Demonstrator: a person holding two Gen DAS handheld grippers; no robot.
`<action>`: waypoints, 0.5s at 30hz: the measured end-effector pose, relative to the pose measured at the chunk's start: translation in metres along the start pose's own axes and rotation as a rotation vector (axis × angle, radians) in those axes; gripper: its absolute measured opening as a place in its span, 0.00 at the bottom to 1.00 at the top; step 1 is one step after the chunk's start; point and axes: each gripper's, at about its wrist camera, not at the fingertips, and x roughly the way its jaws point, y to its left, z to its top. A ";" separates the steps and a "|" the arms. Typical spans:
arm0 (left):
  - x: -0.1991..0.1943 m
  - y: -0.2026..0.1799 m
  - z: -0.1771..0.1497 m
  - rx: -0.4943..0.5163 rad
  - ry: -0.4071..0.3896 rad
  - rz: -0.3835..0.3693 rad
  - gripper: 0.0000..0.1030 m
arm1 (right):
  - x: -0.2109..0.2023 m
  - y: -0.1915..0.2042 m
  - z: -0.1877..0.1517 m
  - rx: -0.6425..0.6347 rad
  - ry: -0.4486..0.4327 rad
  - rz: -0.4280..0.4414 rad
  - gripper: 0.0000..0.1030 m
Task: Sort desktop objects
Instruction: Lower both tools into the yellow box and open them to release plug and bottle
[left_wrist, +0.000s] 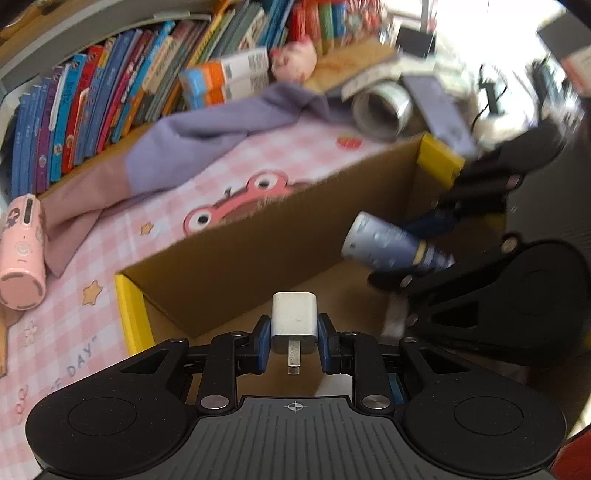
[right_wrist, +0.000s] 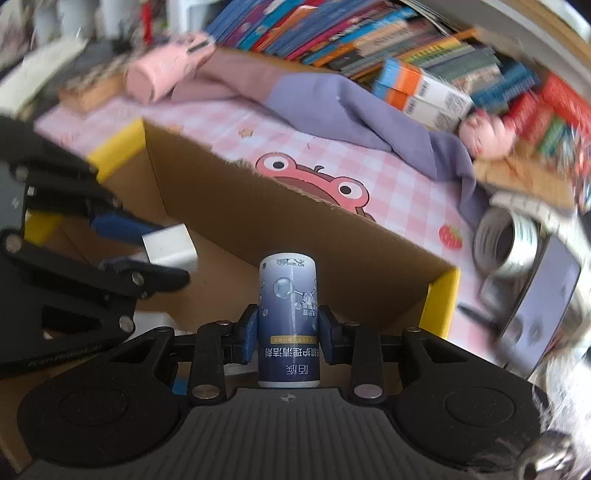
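Charger (left_wrist: 294, 317) sits clamped in your left gripper (left_wrist: 294, 341), one blue bottle (right_wrist: 288, 321) in your right gripper (right_wrist: 288, 338) (label legible only there), both over one cardboard box (left_wrist: 258, 251).

Ahead of the left claw (left_wrist: 294, 339), the table's pink checked cover (left_wrist: 110, 236) carries an open cardboard box (left_wrist: 258, 236), a purple-and-pink cloth (left_wrist: 177, 147) beyond it, a pink bottle (left_wrist: 22, 251) lying far left, and a paper roll (left_wrist: 384, 107) at the box's far right corner.

Box (left_wrist: 258, 258) on mat (left_wrist: 92, 258); books (left_wrist: 110, 92) behind.
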 end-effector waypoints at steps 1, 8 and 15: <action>0.004 -0.001 -0.001 0.004 0.016 0.008 0.23 | 0.002 0.001 0.000 -0.017 0.007 0.000 0.30; 0.006 -0.008 0.001 0.014 0.036 0.034 0.24 | 0.012 0.000 0.004 -0.037 0.028 0.041 0.30; -0.002 -0.010 -0.002 0.022 -0.006 0.094 0.24 | 0.012 0.000 0.006 -0.033 0.026 0.064 0.30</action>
